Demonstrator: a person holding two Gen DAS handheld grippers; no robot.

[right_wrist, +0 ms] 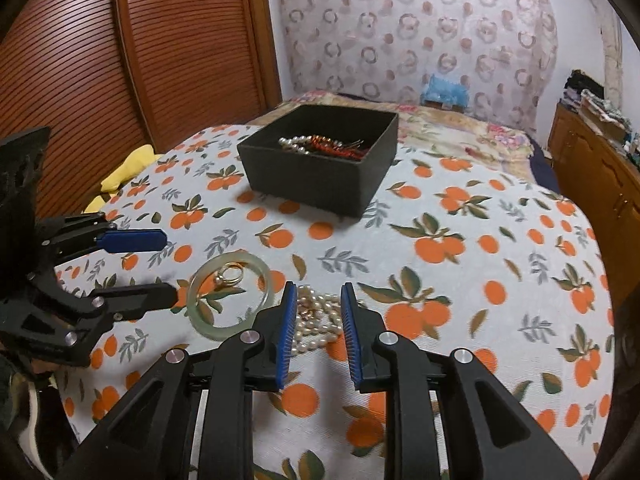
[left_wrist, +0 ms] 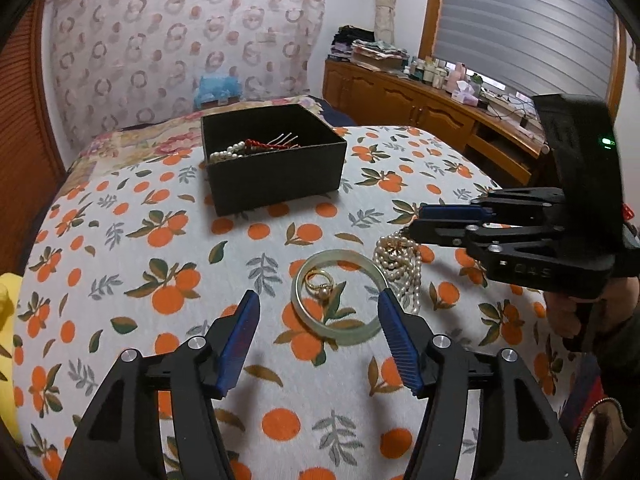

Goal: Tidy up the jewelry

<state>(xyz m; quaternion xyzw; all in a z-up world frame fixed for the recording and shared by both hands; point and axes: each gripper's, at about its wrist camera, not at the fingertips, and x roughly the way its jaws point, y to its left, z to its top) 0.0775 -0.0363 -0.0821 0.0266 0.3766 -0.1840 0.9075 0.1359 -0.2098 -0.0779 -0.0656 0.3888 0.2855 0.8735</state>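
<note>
Left wrist view: the left gripper [left_wrist: 318, 300] hangs above a bed cover [left_wrist: 120, 240] printed with oranges, its jaws spread wide and holding nothing.
Left gripper, reach: a pale green bangle [left_wrist: 339, 297] lies flat on the cover between and just ahead of the blue pads [left_wrist: 240, 332]; the right-hand pad's tip overlaps the bangle's rim, though contact cannot be told.
Inside the bangle: gold rings [left_wrist: 320, 282] lie in a small cluster on the cover, one with a pearl.
Right of the left gripper: a heap of pearl necklace [left_wrist: 400, 264] sits just beside the bangle.
Right gripper seen from here: the right gripper [left_wrist: 416, 220] comes in from the right, its fingertips over the top of the pearl heap.
Right wrist view: the right gripper's jaws stand a little apart with nothing clamped; the pearl necklace [right_wrist: 316, 316] shows on the cover in the narrow gap between and below the pads [right_wrist: 286, 332], and whether they touch it cannot be told.
Left of the right gripper: the bangle [right_wrist: 232, 294] with the rings [right_wrist: 229, 274] in it, and beyond it the left gripper [right_wrist: 166, 268], its two fingers well apart.
Further ahead of both grippers: an open black box [left_wrist: 276, 160] stands on the cover, well apart from the loose pieces.
Box contents: a strand of pearls [left_wrist: 226, 154], a red beaded piece [left_wrist: 258, 146] and metal hair pins [left_wrist: 286, 140] lie against its far inner side.
</note>
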